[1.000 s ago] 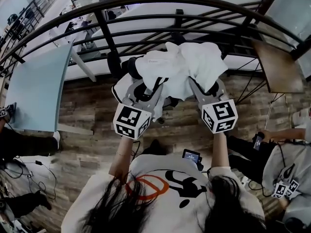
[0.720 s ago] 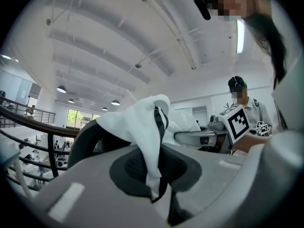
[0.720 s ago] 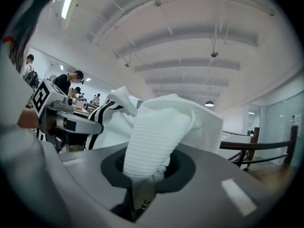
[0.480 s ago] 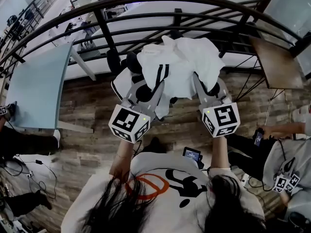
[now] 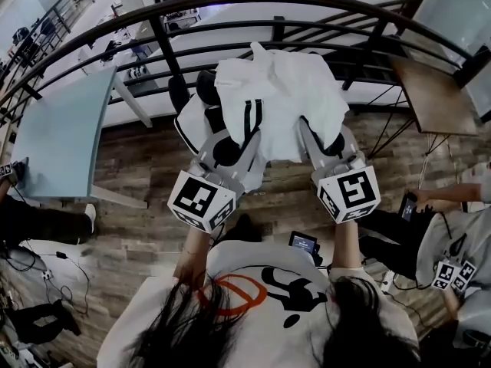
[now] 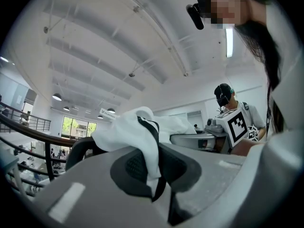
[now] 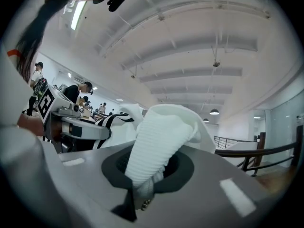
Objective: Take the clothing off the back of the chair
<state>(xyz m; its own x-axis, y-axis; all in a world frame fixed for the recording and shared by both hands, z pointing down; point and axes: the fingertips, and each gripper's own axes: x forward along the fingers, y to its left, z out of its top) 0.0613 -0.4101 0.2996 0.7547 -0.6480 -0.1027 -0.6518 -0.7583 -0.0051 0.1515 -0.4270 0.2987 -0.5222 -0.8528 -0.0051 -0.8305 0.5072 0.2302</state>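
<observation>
A white garment (image 5: 280,98) with black stripes hangs bunched between my two grippers, lifted above the black chair (image 5: 201,89) that shows under its left side. My left gripper (image 5: 232,135) is shut on a striped fold of the garment (image 6: 142,137), which runs down between the jaws in the left gripper view; the chair back (image 6: 78,152) shows dark behind it. My right gripper (image 5: 322,133) is shut on the garment's ribbed white cuff (image 7: 156,141), pinched between the jaws in the right gripper view. Whether the cloth still touches the chair is hidden.
A black metal railing (image 5: 230,21) curves right behind the chair. A pale blue table (image 5: 57,133) stands at the left and a brown table (image 5: 433,98) at the right. Seated people (image 5: 453,244) are at the right and left edges on the wood floor.
Both grippers have risen and pushed forward with the garment. The cloth has spread and lifted farther up off the chair toward the railing.
</observation>
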